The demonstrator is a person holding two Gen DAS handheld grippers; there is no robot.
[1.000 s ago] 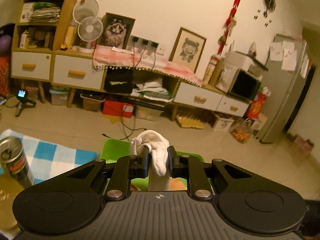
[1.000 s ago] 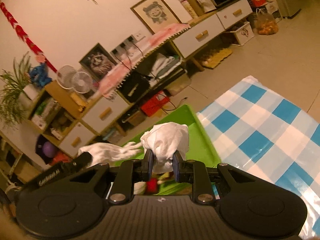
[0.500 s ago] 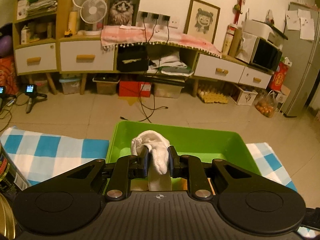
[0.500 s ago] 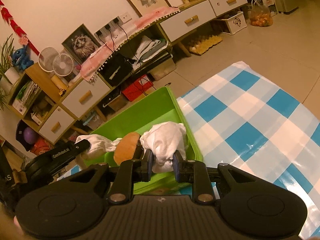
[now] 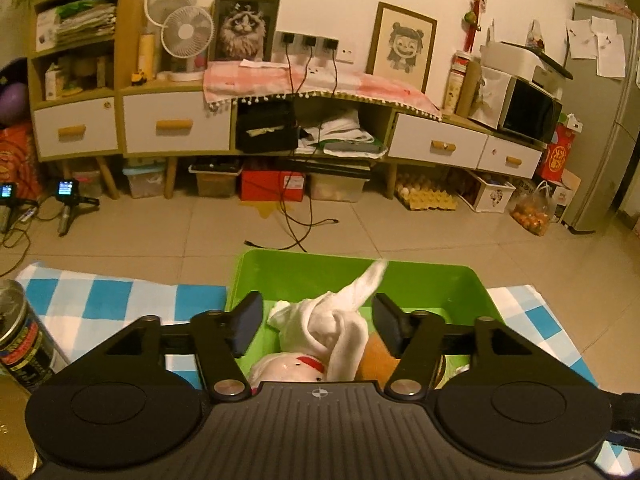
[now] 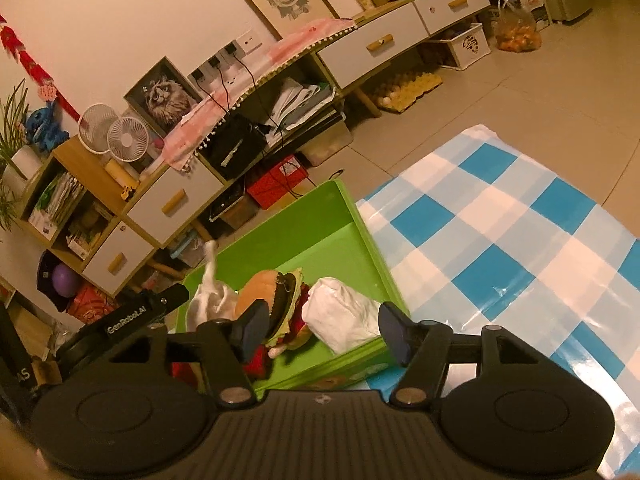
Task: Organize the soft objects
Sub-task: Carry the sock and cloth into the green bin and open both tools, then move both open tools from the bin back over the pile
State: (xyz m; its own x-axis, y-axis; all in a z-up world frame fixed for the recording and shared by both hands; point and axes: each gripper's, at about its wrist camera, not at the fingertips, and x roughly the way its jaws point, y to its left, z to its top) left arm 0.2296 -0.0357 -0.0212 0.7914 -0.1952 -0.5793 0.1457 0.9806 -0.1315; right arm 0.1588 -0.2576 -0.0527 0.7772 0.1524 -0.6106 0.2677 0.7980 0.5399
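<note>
Inside the green plastic bin point(image 5: 472, 292), both grippers are opening: the left gripper point(image 5: 318, 322) is releasing a white knotted sock point(image 5: 340, 320), the right gripper point(image 6: 320, 330) a white cloth bundle point(image 6: 344, 318) beside the plush burger point(image 6: 272, 292). Cloth snagging a pad could drag out over the checkered worktop point(image 6: 500, 240).

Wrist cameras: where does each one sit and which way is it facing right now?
Left wrist: on the left gripper, facing down over its opening jaws at the white cloth in the green bin.
Right wrist: on the right gripper, jaws opening, facing the bin's right end and folded cloth.
Shared: bin, burger plush.
</note>
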